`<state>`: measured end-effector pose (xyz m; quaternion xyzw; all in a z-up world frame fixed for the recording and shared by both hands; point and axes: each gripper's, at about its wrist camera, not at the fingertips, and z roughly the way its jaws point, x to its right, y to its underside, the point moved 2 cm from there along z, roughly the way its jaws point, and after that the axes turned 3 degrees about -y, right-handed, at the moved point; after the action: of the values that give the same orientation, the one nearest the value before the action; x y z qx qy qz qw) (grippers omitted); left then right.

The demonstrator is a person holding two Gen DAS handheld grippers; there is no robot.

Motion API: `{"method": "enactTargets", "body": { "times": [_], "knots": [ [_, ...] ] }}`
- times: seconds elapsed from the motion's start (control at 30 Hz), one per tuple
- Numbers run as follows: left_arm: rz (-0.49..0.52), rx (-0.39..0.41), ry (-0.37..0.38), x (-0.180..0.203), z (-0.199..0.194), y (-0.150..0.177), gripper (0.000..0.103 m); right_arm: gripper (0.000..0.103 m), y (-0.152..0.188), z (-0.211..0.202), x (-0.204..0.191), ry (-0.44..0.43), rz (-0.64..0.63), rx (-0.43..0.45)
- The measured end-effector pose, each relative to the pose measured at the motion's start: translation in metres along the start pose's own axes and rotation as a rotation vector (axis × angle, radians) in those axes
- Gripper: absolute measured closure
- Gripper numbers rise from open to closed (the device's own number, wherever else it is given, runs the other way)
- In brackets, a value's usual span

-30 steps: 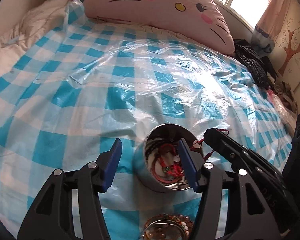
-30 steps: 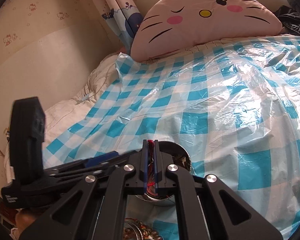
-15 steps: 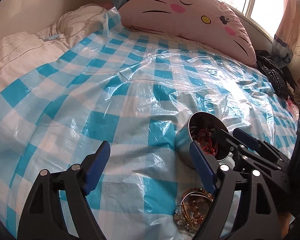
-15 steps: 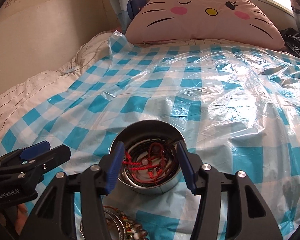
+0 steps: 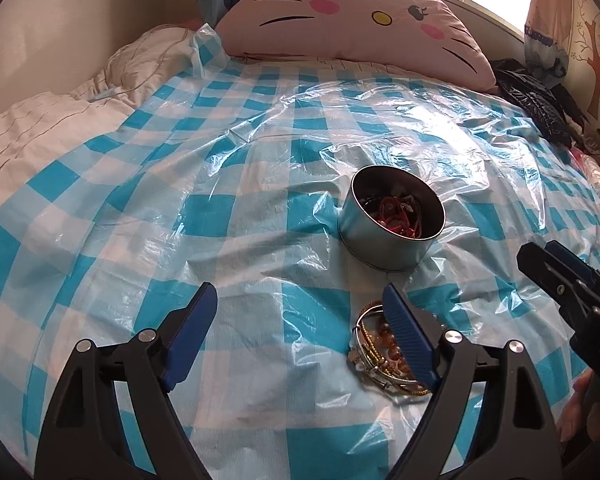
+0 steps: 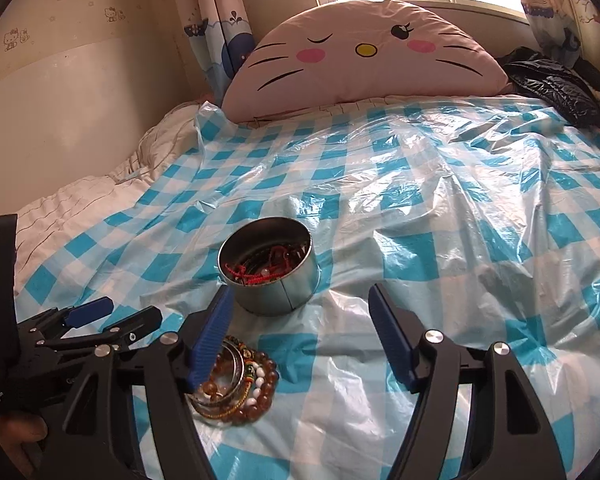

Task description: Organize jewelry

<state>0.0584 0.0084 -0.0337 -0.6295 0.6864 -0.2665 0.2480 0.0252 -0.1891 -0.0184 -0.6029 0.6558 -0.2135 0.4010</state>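
A round metal tin [image 5: 384, 248] [image 6: 276, 296] stands on the checked sheet, holding red cord bracelets [image 6: 260, 270] and other pieces. Nearer me lies a pile of beaded bracelets and bangles [image 5: 374, 346] [image 6: 240, 380]. My left gripper [image 5: 300, 300] hangs short of the tin, its jaws opening with only bare sheet between them; its right finger hides part of the pile. My right gripper [image 6: 300, 298] is also short of the tin, jaws opening and empty, the pile under its left finger. Each gripper shows in the other's view, the right gripper [image 5: 540, 250] and the left gripper [image 6: 132, 310].
A blue-and-white checked plastic sheet [image 5: 260, 184] covers the bed. A pink cat-face cushion [image 6: 360, 52] lies at the head, with a black jacket [image 6: 556, 84] to its right. A white quilt [image 5: 40, 128] and the wall are on the left.
Both grippers have drawn back from the tin. The right one, shut on a red cord over the tin a second ago, has opened and the cord lies in the tin. The left jaws have widened.
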Motion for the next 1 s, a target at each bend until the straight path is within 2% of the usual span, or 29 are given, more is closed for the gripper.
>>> {"method": "enactTargets", "body": {
  "times": [0.17, 0.37, 0.43, 0.53, 0.83, 1.0],
  "knots": [
    [0.002, 0.008, 0.009, -0.003, -0.019, 0.005, 0.017, 0.032, 0.004, -0.024, -0.004, 0.068, -0.041, 0.054],
    [0.041, 0.018, 0.004, -0.002, -0.037, 0.013, 0.012, 0.028, 0.014, -0.048, -0.005, 0.107, -0.039, 0.054],
    [0.045, 0.022, -0.004, -0.001, -0.038, 0.014, 0.007, 0.025, 0.018, -0.054, -0.007, 0.106, -0.045, 0.05],
    [0.041, 0.009, 0.006, -0.001, -0.035, 0.014, 0.007, 0.017, 0.021, -0.059, -0.01, 0.103, -0.048, 0.059],
    [0.01, 0.034, 0.004, -0.008, -0.04, 0.013, 0.007, 0.016, 0.02, -0.063, 0.008, 0.086, 0.047, 0.074],
    [0.021, 0.038, -0.003, -0.006, -0.041, 0.014, 0.007, 0.015, 0.019, -0.064, 0.007, 0.09, 0.04, 0.075]
  ]
}}
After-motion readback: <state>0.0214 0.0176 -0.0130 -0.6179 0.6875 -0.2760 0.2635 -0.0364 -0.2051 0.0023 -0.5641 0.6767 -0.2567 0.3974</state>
